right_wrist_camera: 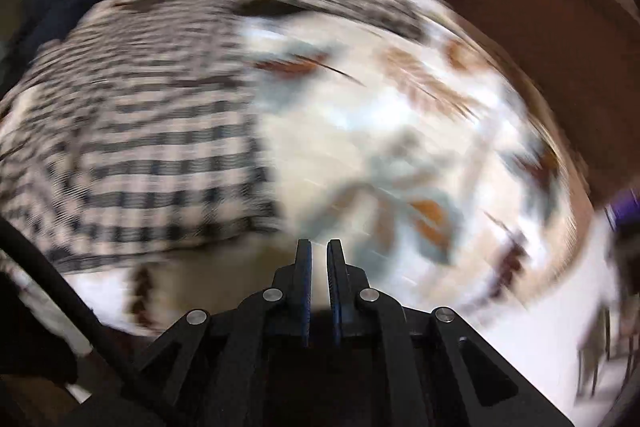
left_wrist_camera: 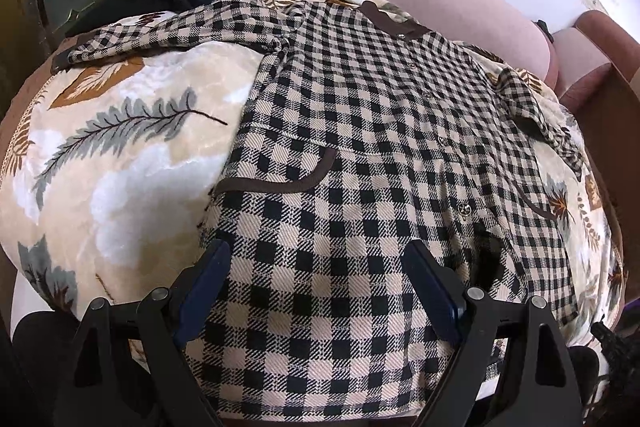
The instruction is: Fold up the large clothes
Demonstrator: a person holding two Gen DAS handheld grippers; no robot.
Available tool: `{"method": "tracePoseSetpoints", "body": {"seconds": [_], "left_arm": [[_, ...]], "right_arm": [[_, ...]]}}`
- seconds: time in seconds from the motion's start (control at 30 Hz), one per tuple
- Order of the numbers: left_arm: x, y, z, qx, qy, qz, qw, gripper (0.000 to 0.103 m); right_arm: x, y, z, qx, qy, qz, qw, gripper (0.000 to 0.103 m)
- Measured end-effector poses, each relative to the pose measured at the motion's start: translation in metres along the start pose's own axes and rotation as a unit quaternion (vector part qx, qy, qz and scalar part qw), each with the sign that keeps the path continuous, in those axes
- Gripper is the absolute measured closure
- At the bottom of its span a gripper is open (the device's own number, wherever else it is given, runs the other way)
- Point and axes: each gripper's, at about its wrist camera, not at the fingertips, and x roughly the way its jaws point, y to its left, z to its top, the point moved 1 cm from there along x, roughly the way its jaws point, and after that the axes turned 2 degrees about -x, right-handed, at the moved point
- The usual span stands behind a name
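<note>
Your left gripper (left_wrist_camera: 316,259) is wide open over the hem of the checked shirt (left_wrist_camera: 360,131), holding nothing. Right gripper (right_wrist_camera: 319,255) is nearly closed, thin gap, empty, out over the leaf-print blanket (right_wrist_camera: 400,131) beside the shirt. Shirt lies front-up on that blanket, long axis running away from you, collar (left_wrist_camera: 394,23) at the far end, sleeves out to either side.

Risks: pinch too deep and you grab blanket with the hem; the plush drags and skews the fold. The right view is motion-blurred, so the shirt's edge there is probably nearer than it looks.
</note>
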Motion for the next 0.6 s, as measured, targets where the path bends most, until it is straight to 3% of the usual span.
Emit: {"method": "tracePoseSetpoints", "body": {"seconds": [0.03, 0.1, 0.13, 0.17, 0.23, 0.37, 0.4, 0.43, 0.47, 0.6], "left_arm": [[-0.001, 0.0, 0.0, -0.004, 0.005, -0.002, 1.0, 0.015], [-0.001, 0.001, 0.0, -0.005, 0.001, 0.002, 1.0, 0.015], [0.0, 0.002, 0.0, -0.006, 0.001, 0.003, 1.0, 0.015], [0.0, 0.003, 0.0, -0.007, 0.0, 0.002, 1.0, 0.015], [-0.001, 0.003, 0.0, -0.005, -0.001, 0.005, 1.0, 0.015], [-0.008, 0.012, 0.001, -0.007, -0.009, 0.017, 0.9998, 0.015], [-0.009, 0.018, 0.001, -0.012, -0.012, 0.021, 0.9996, 0.015], [-0.01, 0.024, 0.001, -0.018, -0.014, 0.024, 0.9994, 0.015], [-0.011, 0.03, 0.001, -0.025, -0.014, 0.029, 0.9992, 0.015], [-0.012, 0.047, -0.003, -0.033, -0.008, 0.038, 0.9987, 0.015]], "right_arm": [[-0.002, -0.006, 0.002, 0.025, -0.002, 0.011, 1.0, 0.093], [-0.013, 0.001, 0.008, 0.018, -0.027, 0.039, 0.999, 0.092], [-0.021, 0.016, 0.014, -0.001, -0.044, 0.055, 0.997, 0.086], [-0.026, 0.032, 0.018, -0.023, -0.058, 0.079, 0.995, 0.069], [-0.038, 0.082, 0.027, -0.087, -0.077, 0.152, 0.982, 0.052], [-0.053, 0.167, 0.021, -0.181, -0.1, 0.217, 0.954, 0.054], [-0.053, 0.186, 0.02, -0.197, -0.107, 0.233, 0.946, 0.058], [-0.054, 0.204, 0.021, -0.211, -0.112, 0.246, 0.94, 0.072], [-0.051, 0.22, 0.024, -0.22, -0.114, 0.253, 0.935, 0.08], [-0.023, 0.248, 0.035, -0.213, -0.079, 0.279, 0.933, 0.081]]}}
